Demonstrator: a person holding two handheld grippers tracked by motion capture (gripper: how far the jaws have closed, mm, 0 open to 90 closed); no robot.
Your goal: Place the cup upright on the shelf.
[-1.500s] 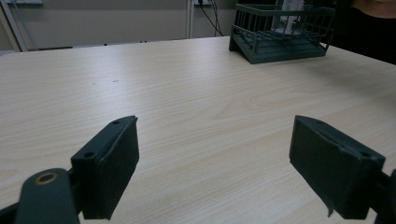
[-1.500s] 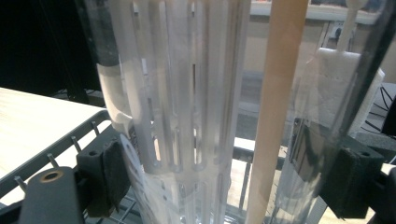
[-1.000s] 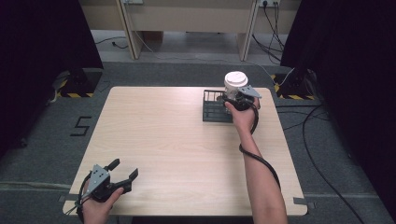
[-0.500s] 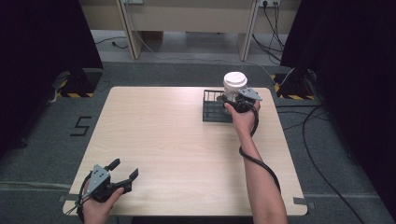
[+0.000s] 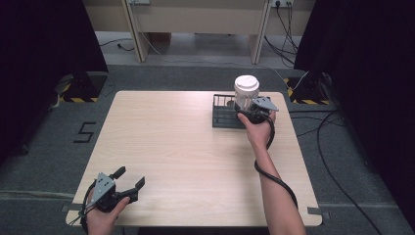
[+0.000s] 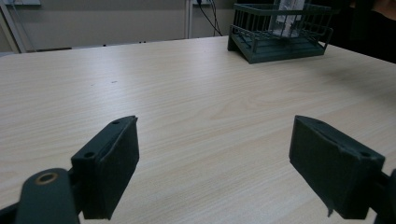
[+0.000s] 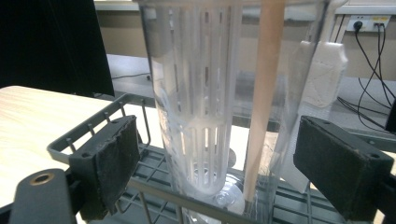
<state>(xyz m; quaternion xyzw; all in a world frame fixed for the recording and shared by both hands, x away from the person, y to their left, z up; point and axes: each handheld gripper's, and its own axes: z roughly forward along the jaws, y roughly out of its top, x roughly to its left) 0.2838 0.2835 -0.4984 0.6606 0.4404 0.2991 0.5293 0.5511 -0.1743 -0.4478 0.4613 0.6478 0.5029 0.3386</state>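
Jaws of the right gripper [image 5: 248, 113] stand spread wide on either side of a clear plastic pitcher [image 7: 224, 93], not touching its wall in the right gripper view. The pitcher stands upright inside a dark wire basket [image 5: 221, 116] at the far right of the table [image 5: 186, 156], and it carries a white lid [image 5: 246, 84]. Through its clear wall a slotted white inner tube [image 7: 201, 107] shows, and beside that a pale wooden stick [image 7: 261, 102] that runs down to the bottom. The right hand [image 5: 258, 131] holds the gripper just at the near right side of the basket, with the cable [image 5: 274, 176] looping along the forearm.

At the near left corner of the table, the left gripper [image 5: 126, 182] rests in the left hand [image 5: 105, 215], its jaws likewise apart and holding nothing, pointing toward the far right. In the left gripper view the bare wood stretches away between the jaws, and the basket [image 6: 280, 32] sits well off at the far edge.
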